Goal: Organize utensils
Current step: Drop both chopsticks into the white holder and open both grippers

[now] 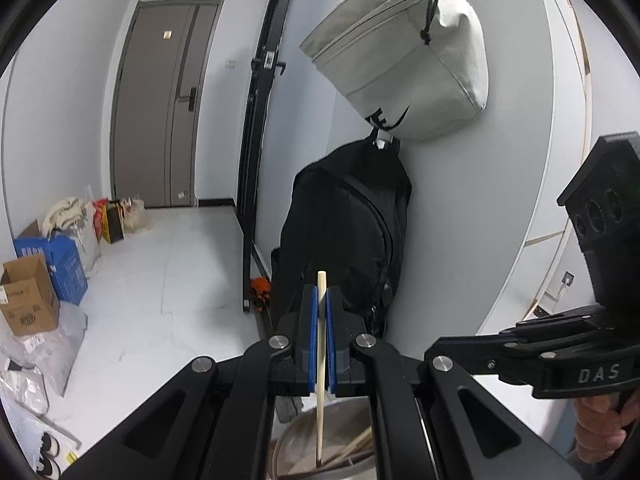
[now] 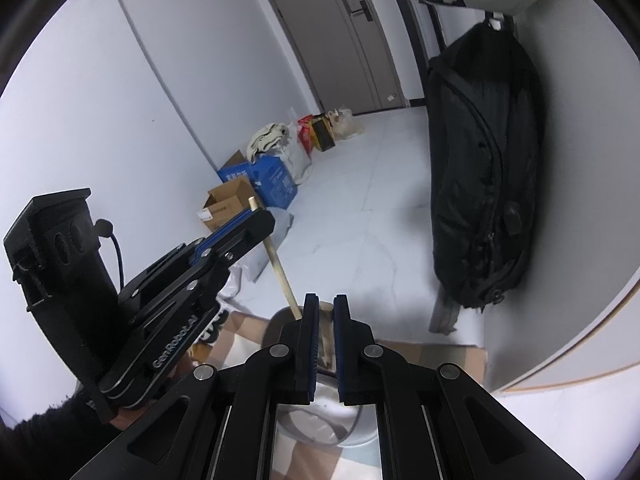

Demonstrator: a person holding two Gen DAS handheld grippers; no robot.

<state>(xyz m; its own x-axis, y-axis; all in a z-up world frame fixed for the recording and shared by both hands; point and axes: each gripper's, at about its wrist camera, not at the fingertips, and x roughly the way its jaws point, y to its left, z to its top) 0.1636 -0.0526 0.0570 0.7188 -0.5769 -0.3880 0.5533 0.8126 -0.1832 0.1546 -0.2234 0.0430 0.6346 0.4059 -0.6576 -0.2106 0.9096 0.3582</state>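
Left tongs (image 1: 322, 300) clench a chopstick (image 1: 320, 380) over the cup (image 1: 296, 436); right tongs (image 2: 326, 308) nearly closed, backpack (image 1: 352, 232) beyond.

This looks like a home entryway: a grey door (image 1: 160, 104) with an electronic lock closes a white-tiled hall, cardboard boxes (image 1: 28, 296) and shopping bags (image 1: 116, 216) line the wall, and a black backpack (image 1: 348, 232) and beige bag (image 1: 400, 52) hang from hooks.

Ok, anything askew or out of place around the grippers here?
Nothing stands out. The left gripper holds one chopstick upright, its lower end inside the metal container; the right gripper hangs shut over it.
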